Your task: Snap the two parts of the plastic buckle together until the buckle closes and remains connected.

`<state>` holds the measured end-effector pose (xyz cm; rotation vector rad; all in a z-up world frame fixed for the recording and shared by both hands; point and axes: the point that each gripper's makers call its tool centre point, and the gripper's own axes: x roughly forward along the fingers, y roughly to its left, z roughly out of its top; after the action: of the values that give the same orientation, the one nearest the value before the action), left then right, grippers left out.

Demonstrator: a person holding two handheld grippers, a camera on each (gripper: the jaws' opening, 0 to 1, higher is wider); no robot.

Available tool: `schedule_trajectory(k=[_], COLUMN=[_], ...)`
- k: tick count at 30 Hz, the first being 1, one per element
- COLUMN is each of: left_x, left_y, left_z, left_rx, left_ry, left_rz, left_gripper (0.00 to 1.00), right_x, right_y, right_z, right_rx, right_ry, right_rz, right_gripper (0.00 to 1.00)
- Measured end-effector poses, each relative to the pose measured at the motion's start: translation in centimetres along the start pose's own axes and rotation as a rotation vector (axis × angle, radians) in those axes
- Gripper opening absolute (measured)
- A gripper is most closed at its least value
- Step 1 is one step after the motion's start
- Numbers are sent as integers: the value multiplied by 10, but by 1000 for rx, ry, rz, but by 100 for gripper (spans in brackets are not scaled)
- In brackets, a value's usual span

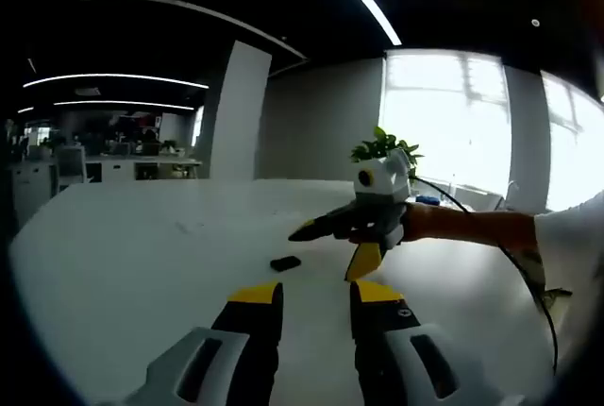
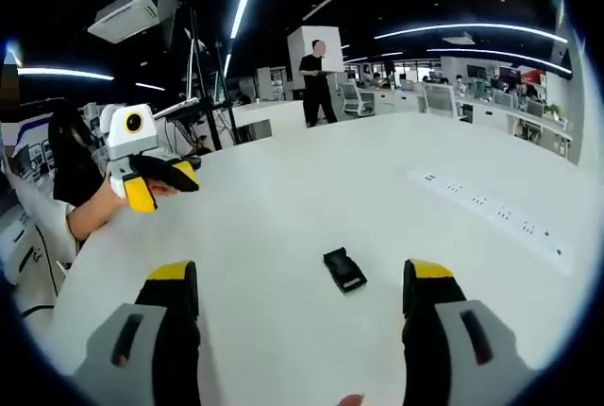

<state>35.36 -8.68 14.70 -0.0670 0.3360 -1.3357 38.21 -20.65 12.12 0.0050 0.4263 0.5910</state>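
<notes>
Buckle (image 2: 344,269) is lying light, stiff and slippery; I am spreading my right gripper (image 2: 302,288) wide to pinch its flat sides.

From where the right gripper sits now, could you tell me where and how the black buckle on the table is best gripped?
The black buckle lies flat on the white table, its long axis running away from the right gripper, whose jaws stand wide open on either side. I would come down from above and close across its two long sides near the middle; the narrow width probably suits the jaws better than the length.
</notes>
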Motion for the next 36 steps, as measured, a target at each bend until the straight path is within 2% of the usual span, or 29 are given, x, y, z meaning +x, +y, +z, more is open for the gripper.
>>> schedule_trajectory(k=[2, 3, 4, 5, 7, 9, 11, 12, 15, 17, 19, 22, 25, 26, 28, 31, 36], left_x=[2, 2, 3, 2, -1, -3, -5, -6, -10, -10, -9, -11, -12, -13, -15, -18, -28], left_y=[1, 2, 4, 5, 4, 4, -2, -2, -6, -11, -18, -34, -45, -48, -52, -56, -54], left_z=[-1, 0, 1, 1, 2, 11, 17, 20, 25, 25, 26, 31, 36, 34, 26, 23, 16], left_rx=[-35, -38, -29, -12, 27, 10, -37, -57, -48, -51, -46, 30, 19, 9, 7, 4, -41], left_ry=[-1, -6, -8, -7, -4, -49, -73, -85, -89, -71, -50, -43, -37, -24, 19, 26, 40], left_rz=[20, 36, 52, 64, 62, 51, 5, 1, -4, -25, -39, -47, -57, -56, -56, -34, -20], left_gripper=[32, 30, 30, 31, 32, 31, 29, 29, 33, 37, 37, 33, 32, 33, 34, 32, 31], right_x=[-7, -13, -15, -18, -25, -32, -36, -38, -43, -46, -48, -52, -59, -65, -71, -77, -81], right_y=[-3, -7, -8, -13, -27, -21, -15, -11, 0, 5, 11, 23, 33, 34, 33, 31, 40], right_z=[0, -5, -4, -3, 4, 14, 14, 15, 16, 14, 13, 18, 22, 25, 25, 21, 10], right_rx=[20, 36, 39, 59, 150, 122, 133, 161, 167, 153, 163, 238, 246, 238, 226, 240, 246], right_ry=[-4, 19, 16, 8, -55, -121, -112, -122, -130, -118, -133, -203, -239, -276, -270, -258, -227], right_rz=[-51, -98, -121, -167, -297, -285, -270, -258, -255, -261, -264, -232, -211, -225, -239, -251, -237], right_gripper=[100, 100, 100, 100, 100, 100, 100, 100, 100, 100, 100, 100, 97, 96, 97, 97, 96])
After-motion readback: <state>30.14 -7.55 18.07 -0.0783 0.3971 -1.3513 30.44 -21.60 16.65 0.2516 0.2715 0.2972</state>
